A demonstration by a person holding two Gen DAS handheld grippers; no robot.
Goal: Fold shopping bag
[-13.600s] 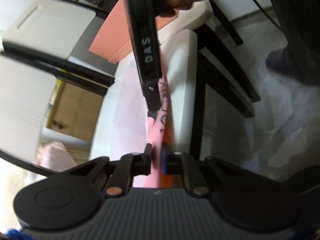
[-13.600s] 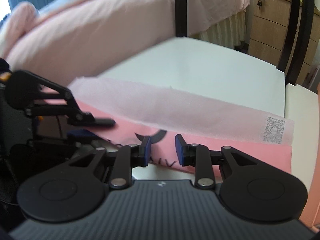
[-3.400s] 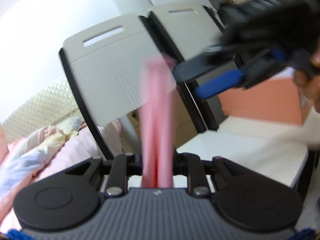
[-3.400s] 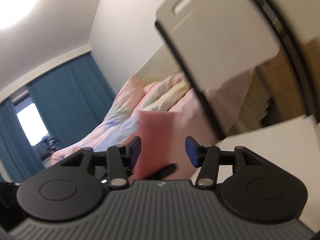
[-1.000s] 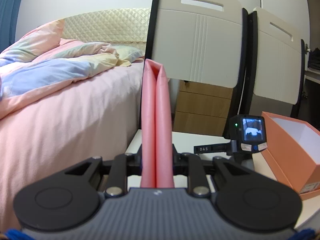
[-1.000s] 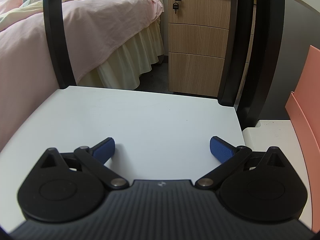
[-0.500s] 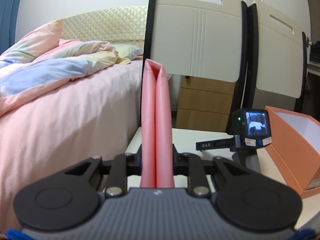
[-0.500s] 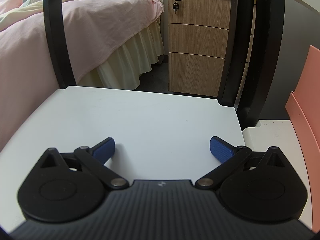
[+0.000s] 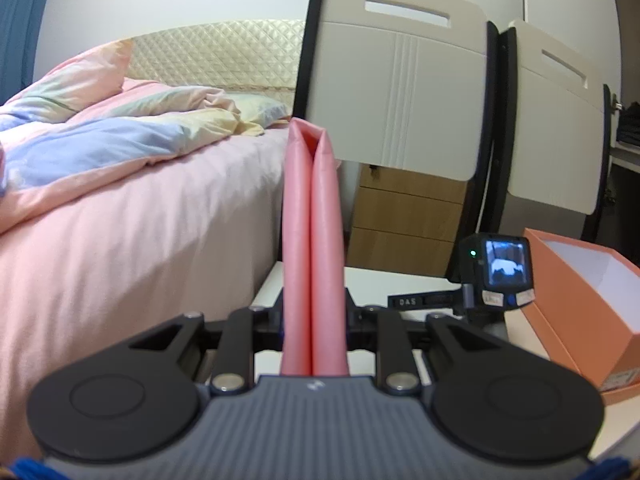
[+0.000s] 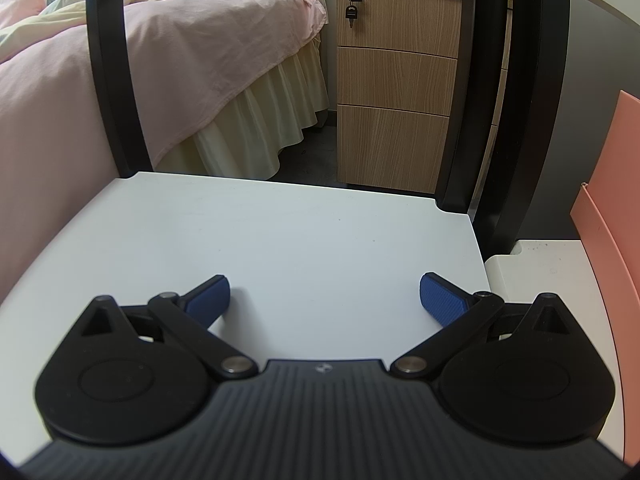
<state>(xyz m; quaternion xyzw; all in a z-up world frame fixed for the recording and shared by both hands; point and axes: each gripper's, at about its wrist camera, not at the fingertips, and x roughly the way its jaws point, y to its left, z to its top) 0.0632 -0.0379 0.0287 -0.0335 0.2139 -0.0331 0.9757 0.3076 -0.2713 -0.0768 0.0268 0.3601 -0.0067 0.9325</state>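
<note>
My left hand-held gripper [image 9: 313, 320] pinches the folded pink shopping bag [image 9: 312, 240] upright; my right hand-held gripper [image 10: 324, 294] is spread wide over the white chair seat [image 10: 280, 232].

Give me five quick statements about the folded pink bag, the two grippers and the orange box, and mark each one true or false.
1. The left gripper is clamped on the folded pink shopping bag. True.
2. The right gripper holds the bag too. False: its fingers stand wide open, empty.
3. The bag lies flat on the white chair seat. False: it stands up between the left fingers.
4. The orange box is open. True.
5. The right gripper is over the bed. False: over the seat.
</note>
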